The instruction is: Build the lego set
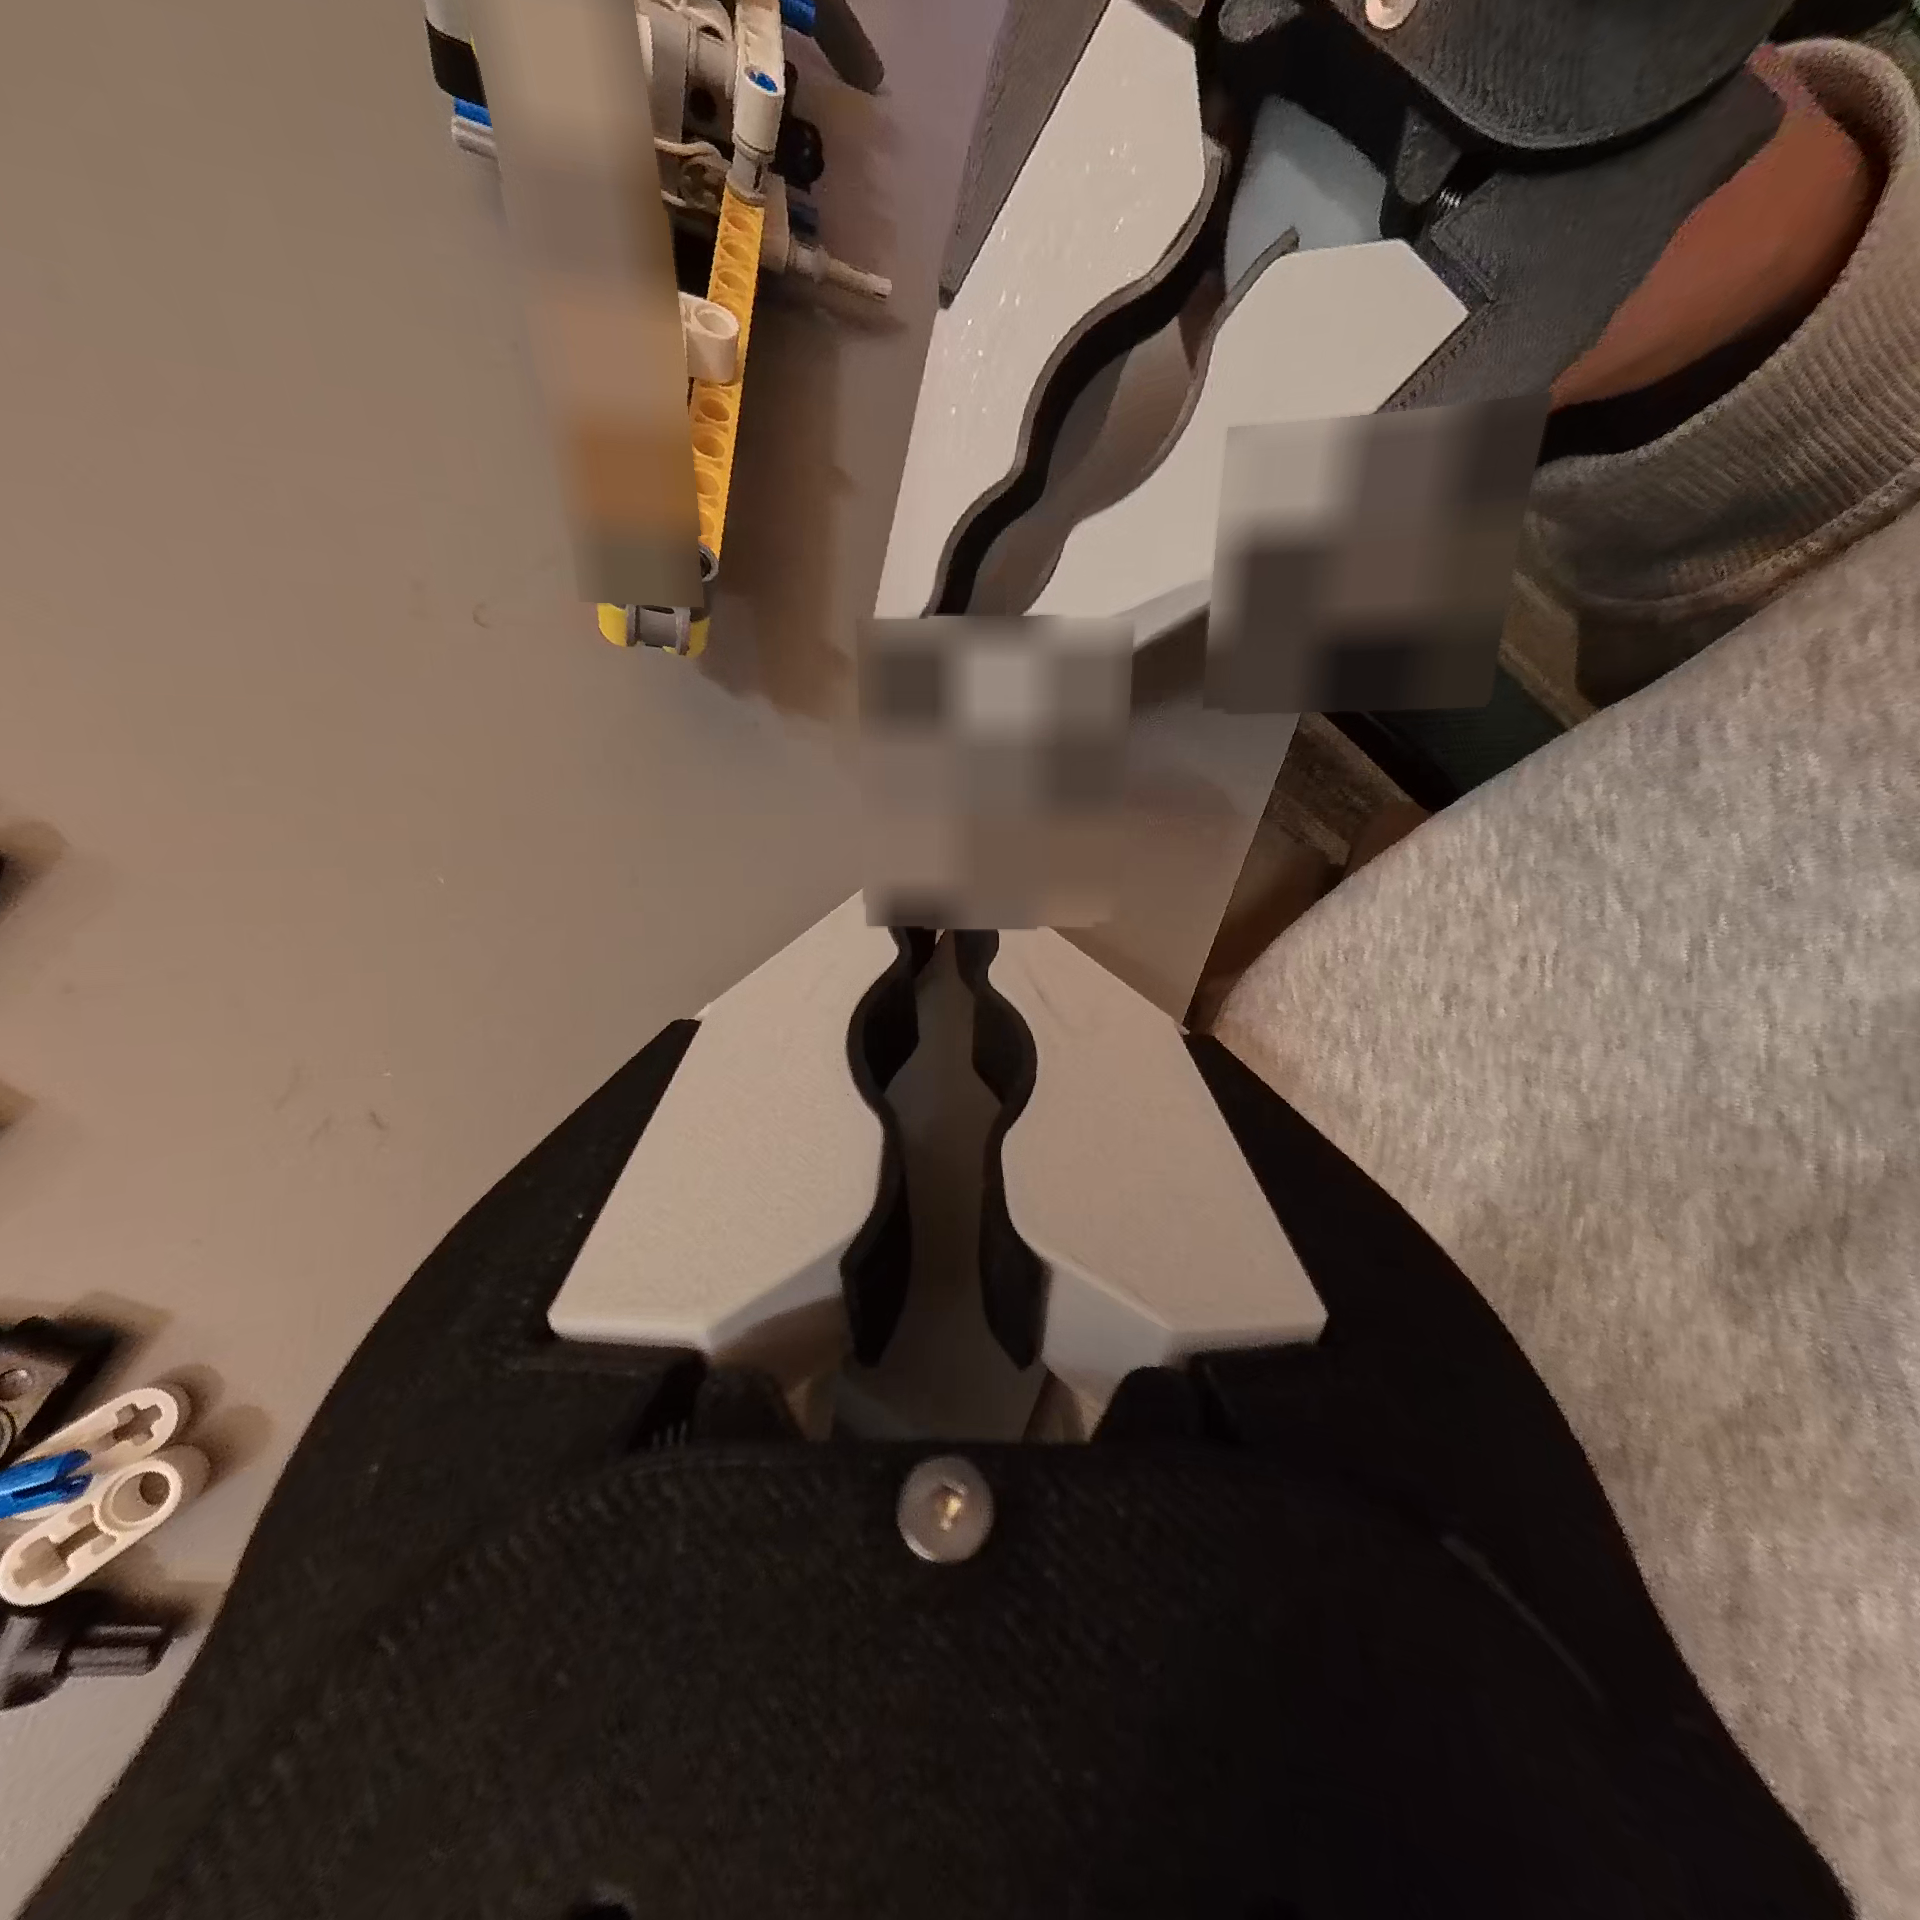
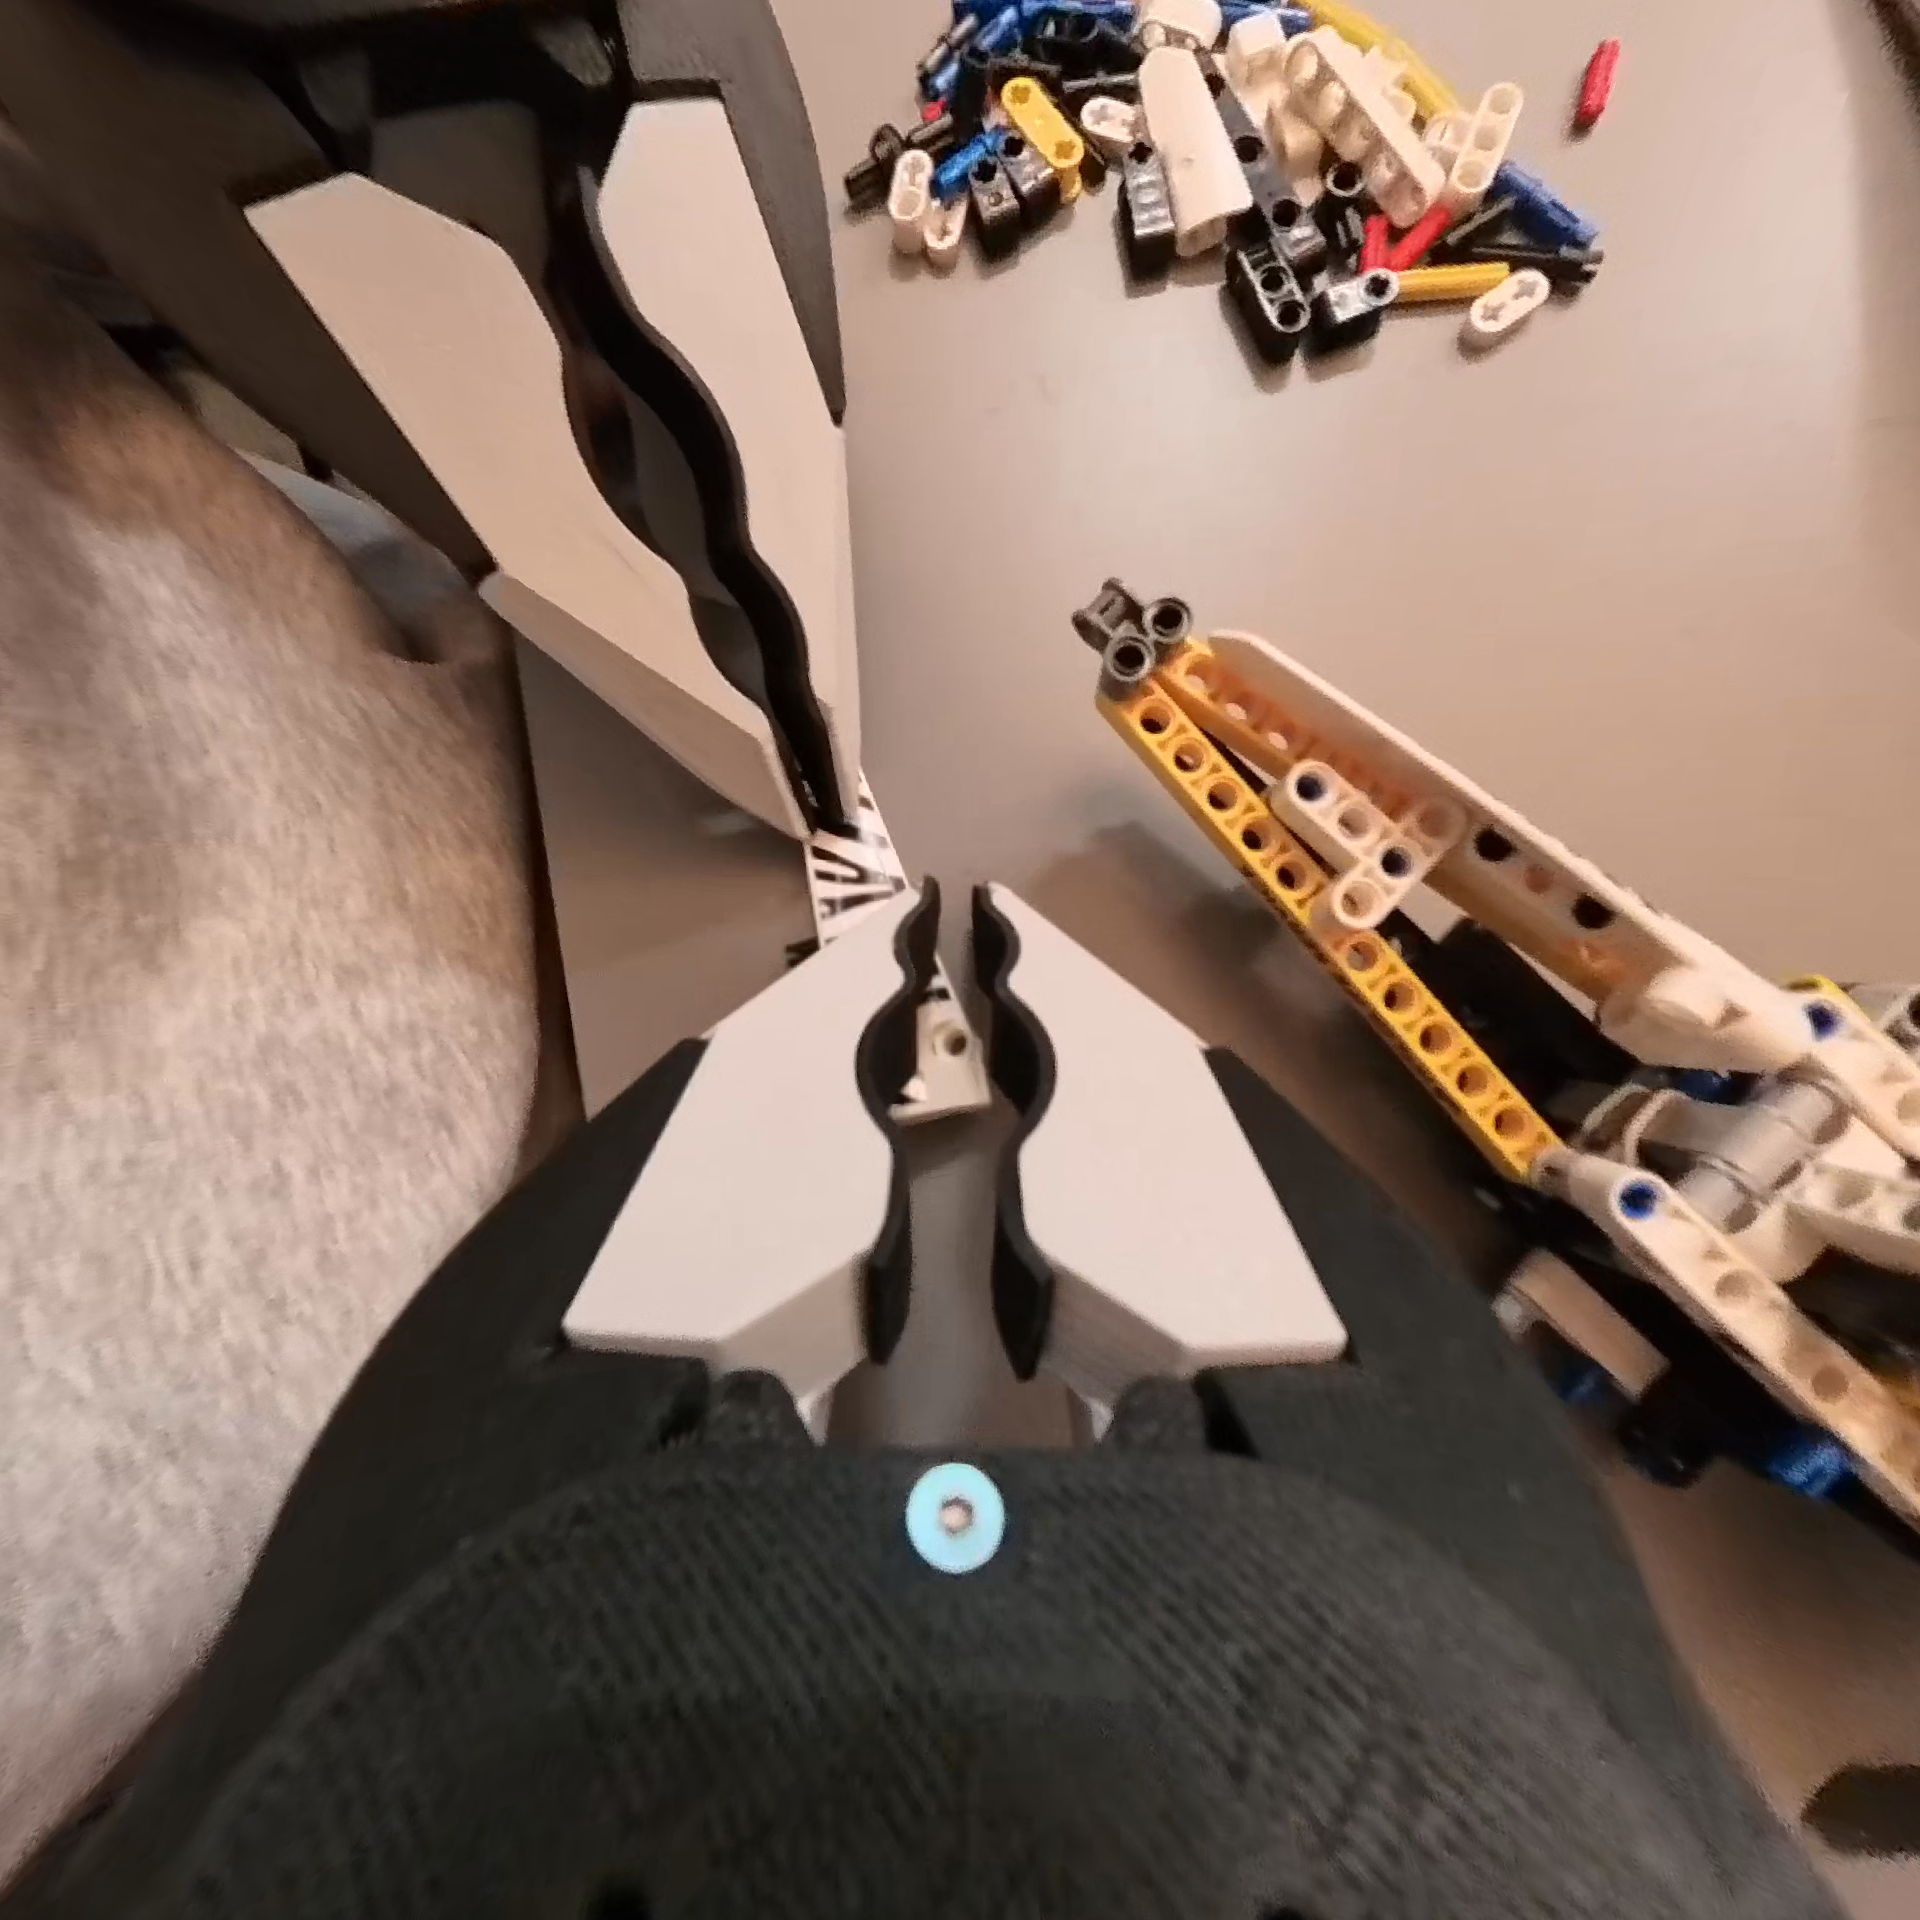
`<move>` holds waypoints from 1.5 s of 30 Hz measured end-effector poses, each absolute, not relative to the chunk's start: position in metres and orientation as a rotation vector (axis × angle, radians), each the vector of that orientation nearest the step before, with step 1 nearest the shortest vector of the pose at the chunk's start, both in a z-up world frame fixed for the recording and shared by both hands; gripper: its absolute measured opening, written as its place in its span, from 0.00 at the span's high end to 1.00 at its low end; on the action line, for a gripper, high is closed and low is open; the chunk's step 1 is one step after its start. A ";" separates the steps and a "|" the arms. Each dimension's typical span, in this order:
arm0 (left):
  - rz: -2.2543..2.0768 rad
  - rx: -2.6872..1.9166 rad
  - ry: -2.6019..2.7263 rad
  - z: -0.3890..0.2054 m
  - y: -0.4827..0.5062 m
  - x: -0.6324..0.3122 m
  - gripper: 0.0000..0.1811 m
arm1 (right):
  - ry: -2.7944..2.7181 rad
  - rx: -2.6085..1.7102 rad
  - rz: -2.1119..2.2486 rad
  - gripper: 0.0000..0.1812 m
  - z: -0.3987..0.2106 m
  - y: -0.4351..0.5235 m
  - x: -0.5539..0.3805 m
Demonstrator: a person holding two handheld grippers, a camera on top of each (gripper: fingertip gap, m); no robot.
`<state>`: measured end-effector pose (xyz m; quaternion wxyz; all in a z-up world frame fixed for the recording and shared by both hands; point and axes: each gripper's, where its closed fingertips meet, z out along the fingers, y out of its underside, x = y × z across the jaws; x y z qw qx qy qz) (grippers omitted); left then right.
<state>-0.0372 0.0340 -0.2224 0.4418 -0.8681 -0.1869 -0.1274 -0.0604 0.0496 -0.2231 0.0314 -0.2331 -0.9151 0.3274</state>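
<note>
Lego model (image 2: 1455, 997) lies right of right gripper (image 2: 954, 904), near table edge (image 2: 540, 831).

No text, brand or number can be read in either view. The only printed marking is in the right wrist view: bold black strokes on a white strip (image 2: 854, 883), perhaps a sticker. The strip is pinched in the tips of the left gripper (image 2: 821, 821) and runs down towards the tips of the right gripper (image 2: 951, 896). Only part of the print shows, too little to make out.
</note>
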 end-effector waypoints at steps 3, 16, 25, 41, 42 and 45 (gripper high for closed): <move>-0.314 -2.154 -0.463 -0.222 0.034 -0.037 0.99 | -2.809 -0.769 0.945 0.98 -0.226 0.067 -0.062; -0.308 -2.157 -0.460 -0.223 0.034 -0.037 0.99 | -2.838 -0.688 1.070 0.86 -0.221 0.052 -0.045; -0.236 -2.195 -0.410 -0.224 0.027 -0.037 0.99 | -2.876 -0.730 1.103 0.87 -0.224 0.054 -0.042; -0.240 -2.236 -0.440 -0.223 0.000 -0.051 0.95 | -2.874 -0.748 1.134 0.88 -0.223 0.055 -0.043; -0.245 -2.231 -0.444 -0.223 0.001 -0.052 0.94 | -2.874 -0.747 1.134 0.88 -0.223 0.055 -0.043; -0.268 -2.204 -0.456 -0.221 0.002 -0.053 0.93 | -2.870 -0.744 1.137 0.88 -0.223 0.055 -0.043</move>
